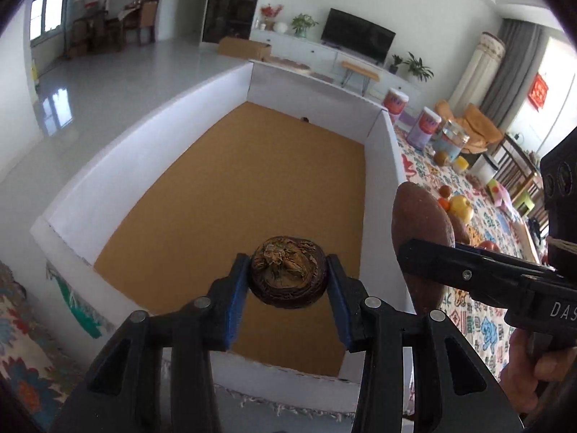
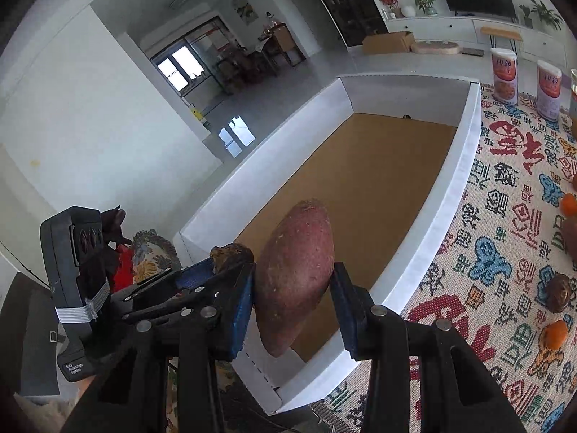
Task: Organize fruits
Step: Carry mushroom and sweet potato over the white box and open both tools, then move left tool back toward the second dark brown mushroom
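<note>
Your left tongs are clenched on a taro, held above the box floor. Your right tongs grip a sweet potato over the box's near corner. More fruit lies on the worktop.

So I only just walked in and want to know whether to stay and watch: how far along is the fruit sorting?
Early on. Done: nothing shows in the white box; its brown floor is bare. In hand: the left gripper clamps a dark round root over the box, and the right gripper clamps a sweet potato at its near edge. Left: oranges, a yellow apple and other pieces still lie on the patterned cloth.
</note>
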`<state>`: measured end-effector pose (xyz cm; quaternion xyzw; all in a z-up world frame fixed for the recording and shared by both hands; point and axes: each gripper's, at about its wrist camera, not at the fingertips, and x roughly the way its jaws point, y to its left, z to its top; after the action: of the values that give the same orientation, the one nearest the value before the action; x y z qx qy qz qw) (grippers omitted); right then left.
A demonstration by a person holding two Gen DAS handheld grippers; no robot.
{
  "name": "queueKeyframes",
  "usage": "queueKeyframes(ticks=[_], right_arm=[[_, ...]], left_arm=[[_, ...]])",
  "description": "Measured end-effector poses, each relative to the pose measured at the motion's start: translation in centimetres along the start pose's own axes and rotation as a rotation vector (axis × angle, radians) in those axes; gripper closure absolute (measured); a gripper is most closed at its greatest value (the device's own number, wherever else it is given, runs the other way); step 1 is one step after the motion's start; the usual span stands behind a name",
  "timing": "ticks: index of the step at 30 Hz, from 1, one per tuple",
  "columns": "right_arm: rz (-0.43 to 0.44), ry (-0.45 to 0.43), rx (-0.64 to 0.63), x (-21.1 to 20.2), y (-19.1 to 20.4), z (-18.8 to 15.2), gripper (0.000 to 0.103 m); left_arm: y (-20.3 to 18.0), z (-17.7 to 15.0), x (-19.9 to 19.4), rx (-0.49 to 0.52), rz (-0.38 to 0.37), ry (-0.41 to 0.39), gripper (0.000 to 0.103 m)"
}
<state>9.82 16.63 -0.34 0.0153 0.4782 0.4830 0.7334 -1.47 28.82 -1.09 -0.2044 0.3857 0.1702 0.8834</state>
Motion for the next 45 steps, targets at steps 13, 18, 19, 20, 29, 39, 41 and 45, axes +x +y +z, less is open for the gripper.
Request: queueKeyframes(ticks=[13, 18, 19, 20, 29, 39, 41, 45], right_arm=[[-0.145, -0.080, 0.007, -4.6, -4.0, -1.2, 0.040], [-0.505, -0.176, 0.048, -12.9, -10.7, -7.1, 0.015], [-0.580, -0.190, 0.079, -14.5, -12.6, -8.6, 0.015], [-0.654, -0.198, 0.109, -15.7, -14.5, -10.3, 0.015], [-0.879, -0.279, 0.537, -21.7, -27.3, -17.9, 0.015], [-0.970, -0.201, 0.465, -17.5, -28.8, -18.4, 0.014], [-0.974, -0.197, 0.474, -17.5, -29.0, -18.5, 0.009], [-0.977, -0.188, 0.469, -17.3, -29.0, -18.5, 0.005]], left_arm=[[-3.2, -0.5, 0.2, 0.039, -0.052, -0.070, 0.016], [-9.0, -2.4, -0.5, 0.140, -0.209, -0.063, 0.009], [-10.4, -3.0, -0.3, 0.167, -0.240, -0.055, 0.007], [-12.1, -3.7, 0.1, 0.199, -0.267, -0.042, 0.006], [-22.1, -8.0, 8.3, 0.408, -0.160, 0.048, 0.006], [-23.8, -9.9, 12.7, 0.492, -0.116, 0.088, 0.005], [-23.4, -9.7, 12.9, 0.469, -0.121, 0.087, 0.005], [-23.9, -10.0, 13.0, 0.482, -0.098, 0.080, 0.003]])
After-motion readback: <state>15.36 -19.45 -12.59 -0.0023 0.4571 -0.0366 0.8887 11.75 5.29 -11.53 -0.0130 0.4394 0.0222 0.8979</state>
